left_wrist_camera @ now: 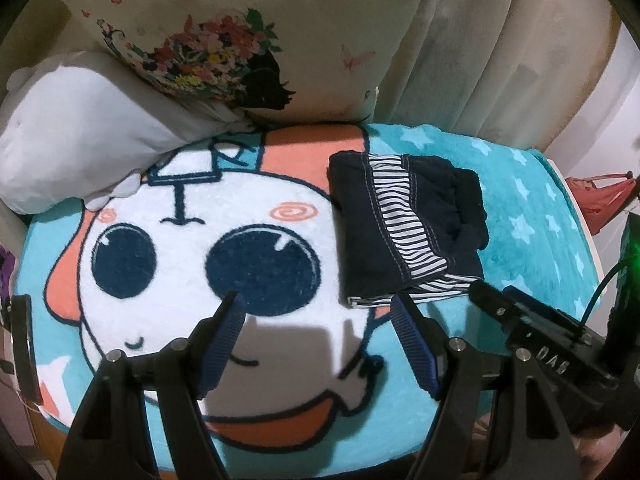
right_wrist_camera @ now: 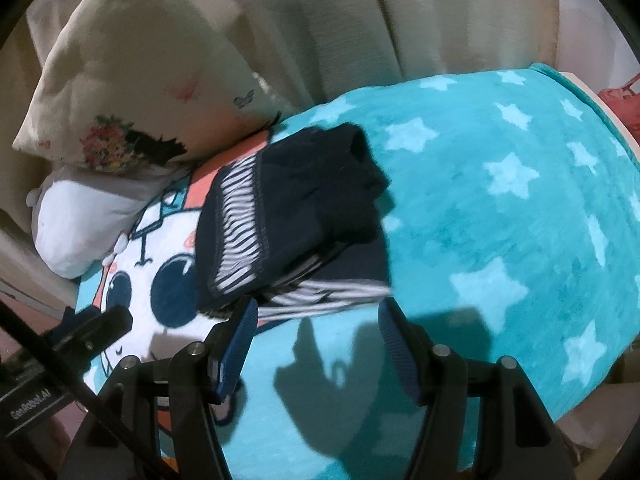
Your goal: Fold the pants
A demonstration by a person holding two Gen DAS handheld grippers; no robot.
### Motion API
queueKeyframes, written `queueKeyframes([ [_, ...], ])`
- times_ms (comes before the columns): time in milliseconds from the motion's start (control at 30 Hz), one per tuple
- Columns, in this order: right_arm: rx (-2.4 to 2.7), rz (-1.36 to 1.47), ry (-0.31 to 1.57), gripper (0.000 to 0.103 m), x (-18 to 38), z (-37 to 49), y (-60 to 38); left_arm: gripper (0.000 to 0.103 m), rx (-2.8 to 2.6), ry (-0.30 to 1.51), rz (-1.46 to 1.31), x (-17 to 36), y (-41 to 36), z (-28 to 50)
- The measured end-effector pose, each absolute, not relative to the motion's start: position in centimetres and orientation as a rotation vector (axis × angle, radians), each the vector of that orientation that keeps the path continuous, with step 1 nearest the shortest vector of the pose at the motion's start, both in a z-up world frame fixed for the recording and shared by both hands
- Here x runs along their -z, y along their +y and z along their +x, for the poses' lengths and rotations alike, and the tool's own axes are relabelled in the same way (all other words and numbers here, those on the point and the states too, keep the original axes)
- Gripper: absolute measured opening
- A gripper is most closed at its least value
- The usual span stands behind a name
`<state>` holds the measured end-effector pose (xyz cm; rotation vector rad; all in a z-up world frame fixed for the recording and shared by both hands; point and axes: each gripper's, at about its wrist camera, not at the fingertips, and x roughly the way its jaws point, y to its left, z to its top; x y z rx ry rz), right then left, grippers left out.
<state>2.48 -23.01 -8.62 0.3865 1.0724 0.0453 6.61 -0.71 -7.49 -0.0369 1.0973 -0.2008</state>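
Note:
The dark navy pants point(left_wrist_camera: 404, 228) with a white-and-navy striped band lie folded into a compact bundle on the teal cartoon blanket point(left_wrist_camera: 532, 216). They also show in the right wrist view point(right_wrist_camera: 296, 216), slightly blurred. My left gripper point(left_wrist_camera: 318, 310) is open and empty, hovering over the cartoon face just left of and in front of the bundle. My right gripper point(right_wrist_camera: 316, 316) is open and empty, its fingertips just in front of the bundle's near striped edge. The right gripper's body shows in the left wrist view point(left_wrist_camera: 532, 328).
A floral cream pillow point(left_wrist_camera: 224, 40) and a white pillow point(left_wrist_camera: 68, 136) lean at the back left. Cream curtains point(left_wrist_camera: 480, 40) hang behind. A red object point(left_wrist_camera: 600, 200) sits off the right edge of the blanket.

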Motion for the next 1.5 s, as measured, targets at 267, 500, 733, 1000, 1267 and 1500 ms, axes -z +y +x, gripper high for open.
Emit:
queueKeyframes([
  [267,-0.075,0.492,1.012,0.076,8.3,5.6,-27.8,0.074,0.190,1.133,-0.151,9.3,0.1,9.8],
  [500,-0.170,0.605,1.039,0.081,10.4,10.9,-30.0,0.074,0.281,1.176,-0.248,11.9,-0.6,14.1],
  [733,-0.240,0.733,1.120,0.083,14.3,13.6,-29.7,0.074,0.431,1.245,-0.301,15.4,-3.5,16.6],
  [1000,-0.312,0.721,1.133,0.050,14.5,15.1,-27.3,0.037,0.488,1.258,-0.333,15.9,-5.1,16.9],
  [1267,-0.368,0.761,1.109,0.040,11.9,13.9,-26.6,0.031,0.457,1.221,-0.357,13.5,-3.4,15.1],
  [1500,-0.429,0.765,1.105,0.040,9.7,12.4,-22.8,0.031,0.401,1.176,-0.368,11.5,0.9,13.0],
])
